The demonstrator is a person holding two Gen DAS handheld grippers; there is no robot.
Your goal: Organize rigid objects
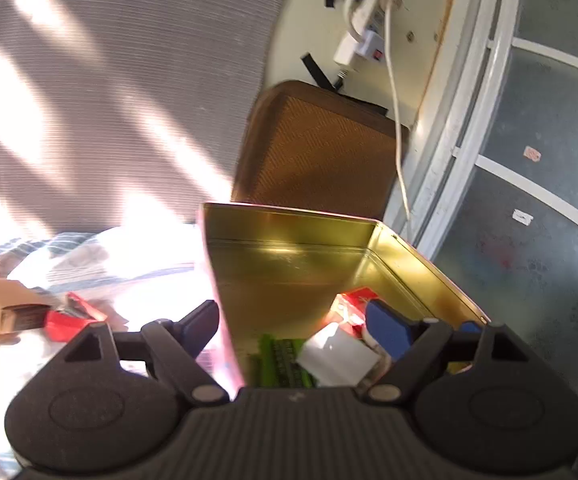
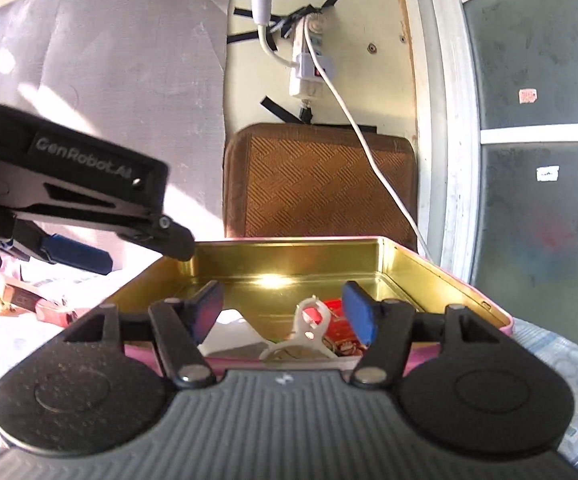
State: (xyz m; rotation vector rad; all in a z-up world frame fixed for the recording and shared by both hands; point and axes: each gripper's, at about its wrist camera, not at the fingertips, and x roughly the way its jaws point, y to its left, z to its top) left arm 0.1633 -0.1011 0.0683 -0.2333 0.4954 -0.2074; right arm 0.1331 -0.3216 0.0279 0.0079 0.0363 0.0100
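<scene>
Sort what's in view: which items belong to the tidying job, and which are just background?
Job: gold tin, red packet, white plastic piece, green packet, red box outside.
Background: brown cushion, power strip, window.

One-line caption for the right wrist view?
Open right gripper faces gold-lined pink metal tin holding white plastic clip; left gripper alongside.

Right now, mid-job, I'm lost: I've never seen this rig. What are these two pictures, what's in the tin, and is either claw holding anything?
Each picture comes from a camera on a hand-held claw, looking along its two fingers. The left claw straddles the tin's pink side wall, jaws open. The right claw hovers open at the tin's near edge. Neither holds anything. Inside lie a green packet, a white box, a red packet and a white plastic piece. More boxes wait outside.
</scene>
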